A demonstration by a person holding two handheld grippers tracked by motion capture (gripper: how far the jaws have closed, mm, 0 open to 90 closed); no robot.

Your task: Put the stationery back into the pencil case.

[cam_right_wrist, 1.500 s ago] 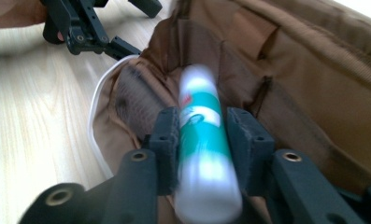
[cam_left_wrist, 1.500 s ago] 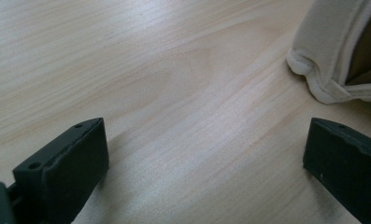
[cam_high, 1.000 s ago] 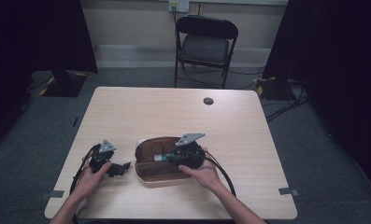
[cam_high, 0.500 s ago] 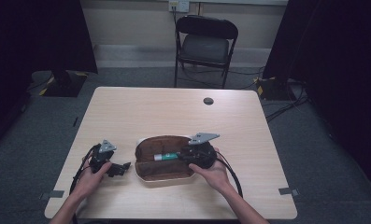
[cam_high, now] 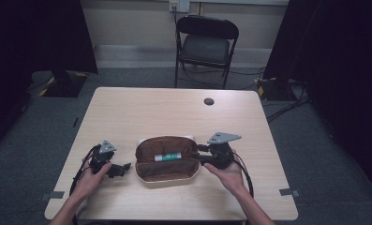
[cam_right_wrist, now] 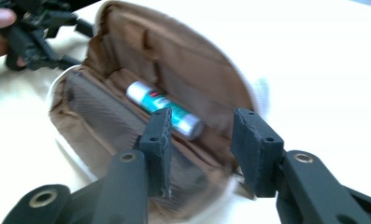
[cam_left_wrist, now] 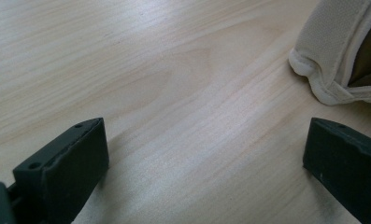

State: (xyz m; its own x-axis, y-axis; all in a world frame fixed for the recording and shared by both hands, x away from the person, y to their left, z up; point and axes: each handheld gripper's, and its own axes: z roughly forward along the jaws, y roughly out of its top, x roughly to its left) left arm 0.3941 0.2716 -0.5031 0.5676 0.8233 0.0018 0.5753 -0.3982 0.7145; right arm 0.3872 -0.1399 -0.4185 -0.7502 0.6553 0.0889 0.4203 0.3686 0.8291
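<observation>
An oval pouch point(cam_high: 148, 174) lies open on the table, brown inside with a cream rim. A white and green tube point(cam_high: 167, 157) lies across its middle. At the pouch's right end my right gripper point(cam_high: 198, 153) points left, held in a hand. In the right gripper view, my right gripper point(cam_right_wrist: 204, 140) has just been opening its jaws, and nothing is between them; the tube point(cam_right_wrist: 167, 109) lies just beyond the tips. My left gripper point(cam_high: 122, 168) rests left of the pouch. In its own view, my left gripper point(cam_left_wrist: 206, 158) stands wide open over bare wood, the pouch's cream corner point(cam_left_wrist: 332, 60) beyond.
A black round cap point(cam_high: 209, 101) sits in the table top at the far side. A black folding chair point(cam_high: 206, 44) stands behind the table. Cables trail from both grippers toward the near edge. Dark curtains hang on both sides.
My right gripper has drawn back to the right, from over the pouch's middle to its right end. The tube stays lying in the pouch. The left gripper has not moved.
</observation>
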